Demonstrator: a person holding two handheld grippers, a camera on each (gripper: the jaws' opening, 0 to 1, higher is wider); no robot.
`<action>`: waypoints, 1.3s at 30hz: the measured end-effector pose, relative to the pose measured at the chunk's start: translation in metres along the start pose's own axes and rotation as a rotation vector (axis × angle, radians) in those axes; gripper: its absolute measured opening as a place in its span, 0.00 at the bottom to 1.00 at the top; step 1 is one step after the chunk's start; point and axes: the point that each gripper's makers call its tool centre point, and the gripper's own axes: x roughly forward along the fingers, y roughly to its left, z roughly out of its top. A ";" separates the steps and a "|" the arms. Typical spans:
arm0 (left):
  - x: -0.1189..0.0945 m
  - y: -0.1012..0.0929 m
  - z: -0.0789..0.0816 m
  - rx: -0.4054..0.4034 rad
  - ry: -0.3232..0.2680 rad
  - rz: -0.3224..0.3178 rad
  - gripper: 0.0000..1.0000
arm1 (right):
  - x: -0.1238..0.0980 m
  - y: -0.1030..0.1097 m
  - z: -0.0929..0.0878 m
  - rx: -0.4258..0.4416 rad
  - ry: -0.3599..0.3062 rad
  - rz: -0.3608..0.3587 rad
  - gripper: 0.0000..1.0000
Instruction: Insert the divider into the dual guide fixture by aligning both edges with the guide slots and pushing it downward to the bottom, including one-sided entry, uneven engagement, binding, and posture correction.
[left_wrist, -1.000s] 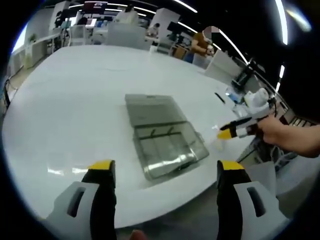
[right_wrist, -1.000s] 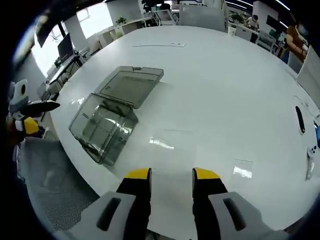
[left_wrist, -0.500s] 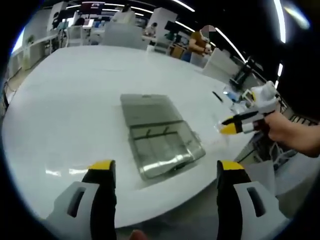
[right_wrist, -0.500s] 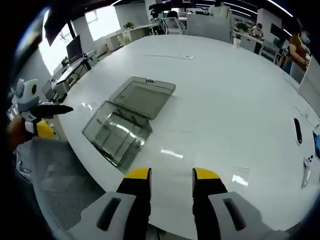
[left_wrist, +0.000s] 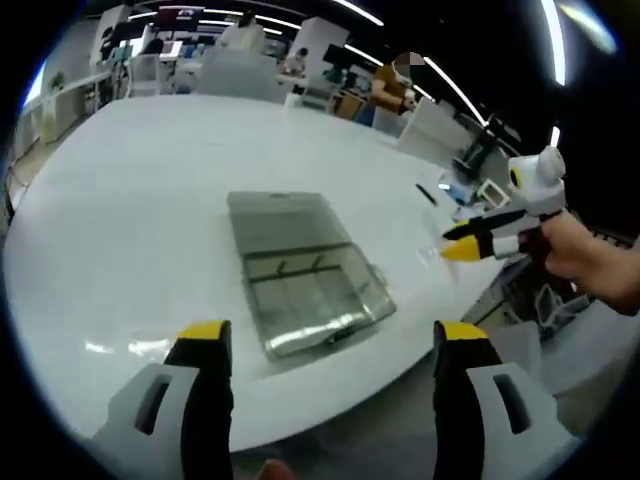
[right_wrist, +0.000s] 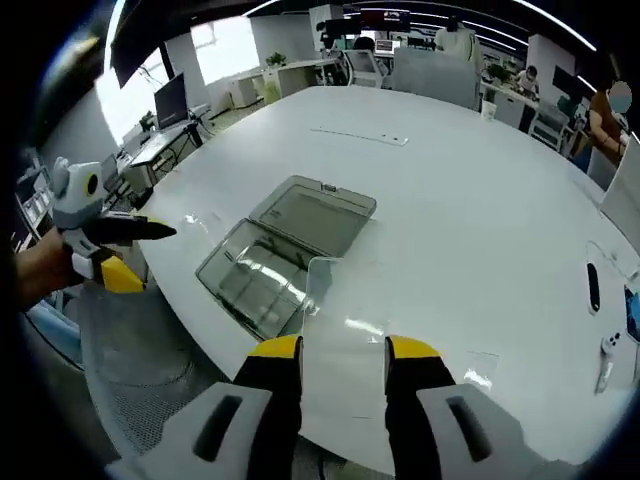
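A clear plastic fixture box (left_wrist: 312, 300) lies on the white table (left_wrist: 120, 210), its lid (left_wrist: 278, 222) folded open behind it. My left gripper (left_wrist: 332, 335) hovers open and empty in front of it, near the table edge. The right gripper (left_wrist: 470, 243) comes in from the right, held by a hand above the table's edge. In the right gripper view the box (right_wrist: 252, 282) and lid (right_wrist: 322, 215) lie ahead on the left. A clear divider sheet (right_wrist: 345, 300) stands between the jaws of my right gripper (right_wrist: 343, 348), which seems shut on it. The left gripper (right_wrist: 125, 250) shows at far left.
A grey mesh chair (right_wrist: 130, 385) stands below the table's near edge. A black oblong object (right_wrist: 594, 286) and a white remote (right_wrist: 604, 362) lie at the table's right side. Desks, chairs and a person (left_wrist: 388, 92) fill the far room.
Both cameras have pulled back and up a little, so the box looks smaller. In the left gripper view the right gripper has risen. The clear sheet's edges now show plainly between the right jaws.
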 end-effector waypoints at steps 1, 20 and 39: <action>0.000 0.000 0.000 0.000 -0.003 -0.001 0.80 | -0.002 0.002 0.002 -0.006 -0.004 0.001 0.27; 0.003 -0.038 0.026 -0.016 -0.059 -0.120 0.68 | -0.031 0.046 0.036 -0.123 -0.072 0.053 0.27; 0.002 -0.075 0.048 -0.096 -0.142 -0.281 0.43 | -0.032 0.083 0.047 -0.205 -0.131 0.153 0.27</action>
